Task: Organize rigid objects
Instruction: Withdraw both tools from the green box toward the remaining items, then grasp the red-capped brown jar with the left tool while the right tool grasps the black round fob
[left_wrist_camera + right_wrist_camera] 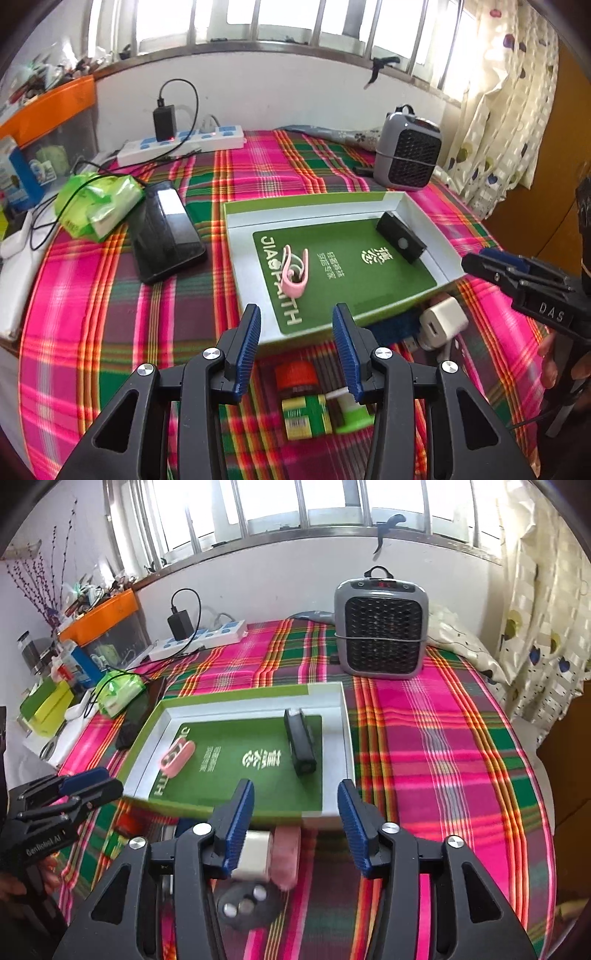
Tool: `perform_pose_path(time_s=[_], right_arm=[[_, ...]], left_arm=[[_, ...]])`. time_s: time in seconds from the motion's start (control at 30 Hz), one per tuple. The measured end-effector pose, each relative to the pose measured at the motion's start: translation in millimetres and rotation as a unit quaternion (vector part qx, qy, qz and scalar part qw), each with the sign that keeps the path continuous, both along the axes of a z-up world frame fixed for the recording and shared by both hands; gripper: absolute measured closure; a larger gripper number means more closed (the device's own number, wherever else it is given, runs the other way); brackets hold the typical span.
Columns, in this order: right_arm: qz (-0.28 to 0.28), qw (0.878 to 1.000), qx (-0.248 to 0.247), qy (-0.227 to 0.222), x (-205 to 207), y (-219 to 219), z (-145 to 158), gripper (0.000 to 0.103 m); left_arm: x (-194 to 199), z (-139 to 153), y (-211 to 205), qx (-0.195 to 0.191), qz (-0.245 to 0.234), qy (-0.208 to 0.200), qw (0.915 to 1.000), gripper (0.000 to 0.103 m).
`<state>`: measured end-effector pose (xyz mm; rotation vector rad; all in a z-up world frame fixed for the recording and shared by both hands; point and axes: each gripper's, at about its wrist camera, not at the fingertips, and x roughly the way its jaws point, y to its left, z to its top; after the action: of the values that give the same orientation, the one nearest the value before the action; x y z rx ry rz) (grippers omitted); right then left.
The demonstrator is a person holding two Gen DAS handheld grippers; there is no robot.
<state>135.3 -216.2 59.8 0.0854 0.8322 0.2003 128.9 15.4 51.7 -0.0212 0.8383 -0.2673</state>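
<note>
Shallow tray [236, 254] with green rim and white walls, lying on the plaid cloth [110, 302], a green card covering its floor. Inside, a pink clip [293, 275] at the card's 9 o'clock side and a black block [400, 240] at 2 o'clock, well apart from each other.

In the left wrist view, left gripper [295, 345] at 6 o'clock, fingers spread wide and holding nothing, tips level with the tray's near rim; pink clip just beyond the gap, toward 12 o'clock. Below the gap, at 6 o'clock, a red-capped jar [297, 378], a green-yellow box [306, 417] and a green holder [352, 415] clustered on the cloth. White charger [441, 325] at 3 o'clock of the tips, against the tray's near corner.

Right gripper [295, 823] in its own view also spread apart and empty, tips over the tray's near edge; black block [300, 746] straight ahead at 12 o'clock, pink clip [176, 756] toward 10 o'clock. Under the left finger, the charger [255, 856] beside a pink case [286, 856]; a dark disc [247, 904] with metal studs at 6 o'clock.

Further out: phone [166, 236] at 9 o'clock of the tray, green packet [96, 206] beyond it, power strip [181, 144] at 11 o'clock, grey heater [408, 151] at 1 o'clock.
</note>
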Motion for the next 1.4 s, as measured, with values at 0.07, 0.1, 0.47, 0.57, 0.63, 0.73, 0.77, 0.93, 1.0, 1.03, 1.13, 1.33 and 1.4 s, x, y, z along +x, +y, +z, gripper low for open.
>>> perform_pose_path(time_s=[0.07, 0.1, 0.47, 0.57, 0.63, 0.73, 0.77, 0.93, 1.0, 1.03, 1.13, 1.33, 1.4], right_arm=[[-0.002, 1.0, 0.005, -0.001, -10, -1, -2, 0.051], [-0.002, 1.0, 0.008, -0.001, -15, 0, -2, 0.051], [-0.006, 1.0, 0.025, 0.006, -54, 7, -18, 0.051], [-0.001, 1.0, 0.027, 0.012, -59, 12, -25, 0.051], [0.0, 0.999, 0.03, 0.018, -60, 15, -31, 0.05], [0.003, 0.999, 0.04, 0.022, -62, 19, -37, 0.05], [0.004, 0.999, 0.039, 0.024, -62, 21, -38, 0.05], [0.002, 0.999, 0.029, 0.03, -59, 25, -42, 0.05], [0.001, 0.999, 0.026, 0.033, -58, 26, -44, 0.05], [0.0, 0.999, 0.022, 0.034, -57, 27, -45, 0.05], [-0.004, 0.999, 0.014, 0.038, -55, 28, -47, 0.05], [-0.005, 0.999, -0.012, 0.046, -51, 33, -51, 0.05], [-0.006, 0.999, -0.016, 0.046, -50, 34, -51, 0.05]], left_arm=[[-9, 1, 4, -0.001, 0.005, -0.005, 1.0, 0.063], [-13, 1, 5, -0.002, 0.006, -0.006, 1.0, 0.063], [-52, -6, 30, -0.038, 0.022, 0.0, 0.999, 0.063], [-59, -7, 35, -0.043, 0.028, -0.001, 0.9987, 0.063], [-62, -7, 38, -0.051, 0.03, -0.001, 0.9983, 0.063], [-67, -10, 40, -0.059, 0.024, 0.003, 0.9979, 0.063], [-67, -12, 40, -0.06, 0.023, 0.006, 0.9979, 0.063], [-70, -19, 43, -0.063, 0.024, 0.015, 0.9976, 0.063], [-70, -21, 44, -0.064, 0.025, 0.017, 0.9975, 0.063], [-70, -21, 45, -0.065, 0.024, 0.018, 0.9974, 0.063], [-69, -23, 45, -0.068, 0.022, 0.02, 0.9972, 0.063], [-67, -24, 40, -0.079, 0.007, 0.026, 0.9965, 0.063], [-66, -24, 38, -0.079, 0.004, 0.027, 0.9965, 0.063]])
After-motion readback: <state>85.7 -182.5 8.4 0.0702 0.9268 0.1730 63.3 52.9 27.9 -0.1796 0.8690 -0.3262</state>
